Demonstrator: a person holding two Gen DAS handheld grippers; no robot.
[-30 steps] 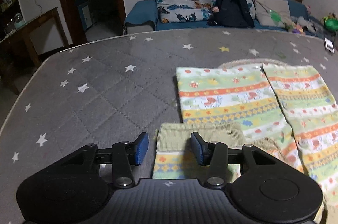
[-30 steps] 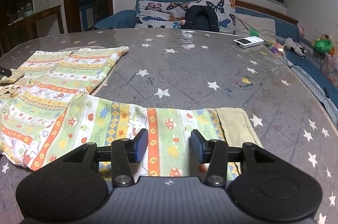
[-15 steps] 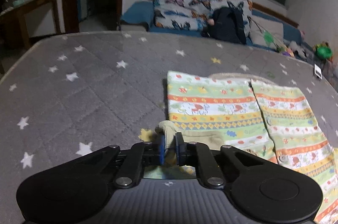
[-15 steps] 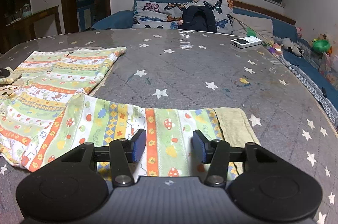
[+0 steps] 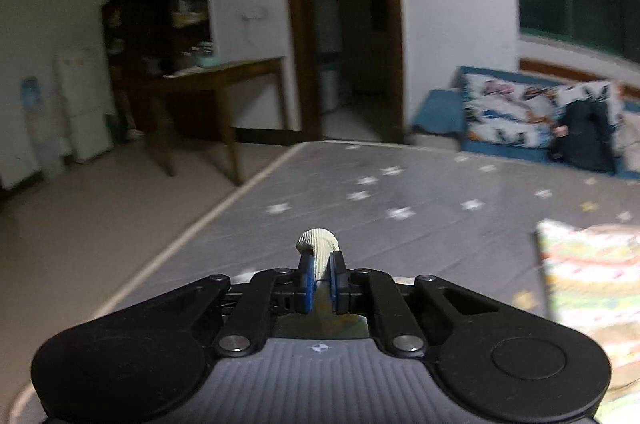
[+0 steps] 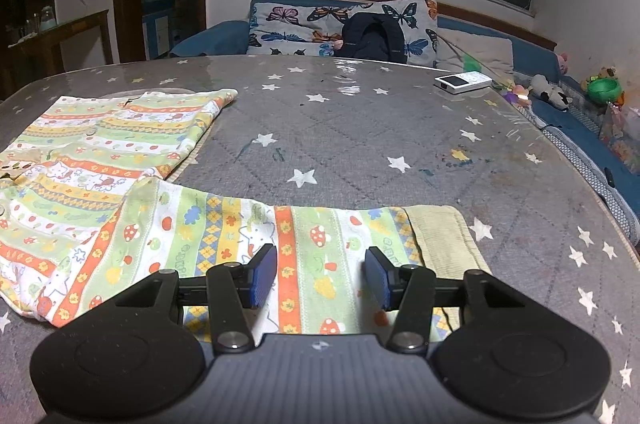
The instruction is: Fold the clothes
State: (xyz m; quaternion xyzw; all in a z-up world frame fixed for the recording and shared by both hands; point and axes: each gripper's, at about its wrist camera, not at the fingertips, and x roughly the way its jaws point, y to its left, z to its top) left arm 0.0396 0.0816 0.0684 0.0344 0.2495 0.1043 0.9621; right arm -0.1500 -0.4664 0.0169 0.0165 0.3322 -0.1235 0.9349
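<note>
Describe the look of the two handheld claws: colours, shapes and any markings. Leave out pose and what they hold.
Both look identical. The left claw and right claw each have a matte black body with two rounded lobes carrying raised discs, a grey ribbed centre panel marked with a small round crosshair symbol, black linkage bars with silver pivot screws, and two fingers with blue textured pads. No cables, hands or sleeves show.

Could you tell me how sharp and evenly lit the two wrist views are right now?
Left wrist view: room and starred mattress smeared by motion blur, only the left gripper crisp. Right wrist view: sharp, glare patches on the mattress's far side, fisheye bending its edges.
</note>
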